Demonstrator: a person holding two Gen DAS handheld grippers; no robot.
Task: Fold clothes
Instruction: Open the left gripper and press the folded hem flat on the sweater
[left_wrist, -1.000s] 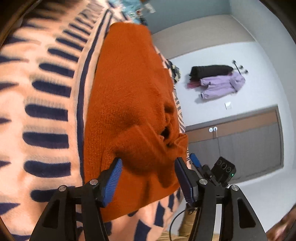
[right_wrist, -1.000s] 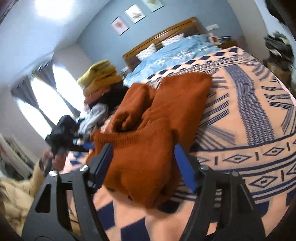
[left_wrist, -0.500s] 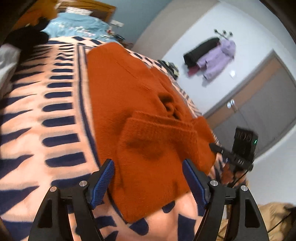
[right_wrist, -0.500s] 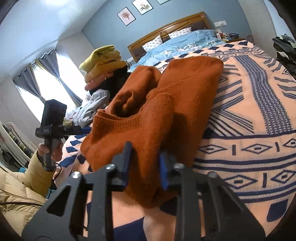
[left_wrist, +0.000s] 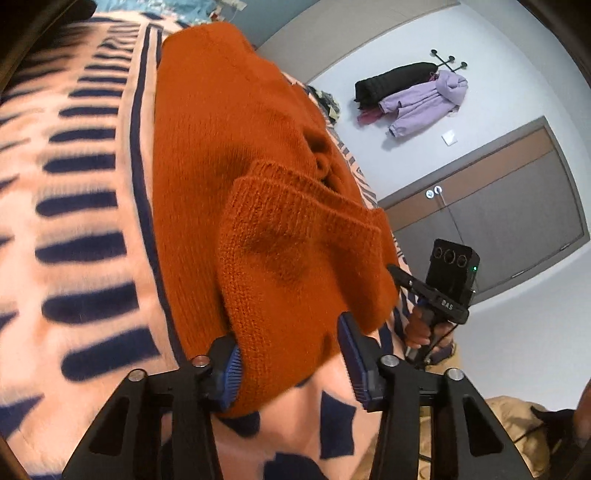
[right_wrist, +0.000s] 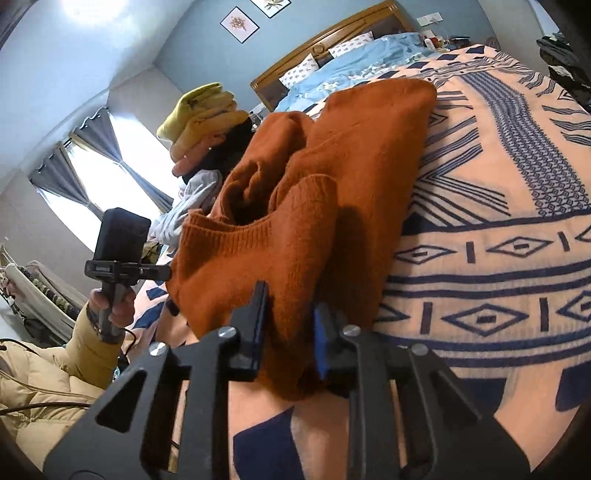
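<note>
Two tongs work the near end of one orange knit sweater (left_wrist: 236, 155), which lies partly folded on the patterned blanket (left_wrist: 85, 206) of the bed and serves as the landmark. At the sweater's left near corner, the left tongs (left_wrist: 291, 350) stand spread wide, their blue pads either side of the thick doubled hem; one pad touches the knit, the other sits just clear, so nothing is gripped there yet. Toward the sweater's right near corner, the right tongs (right_wrist: 290, 328) are clamped on a bunched fold of the same sweater (right_wrist: 332, 192), cloth pinched between the pads. Beyond the sweater's far end in the right view, a pile of folded yellow clothes (right_wrist: 201, 118) and the blue bedding by the headboard (right_wrist: 332, 48) are visible.

The knit looks soft, thick and fairly light; it will likely sag, stretch and drag on the fuzzy blanket rather than slide. Taking hold at the ribbed hem, through all layers at each corner, seems safest, since a shallow pinch could peel off only the top layer.
</note>
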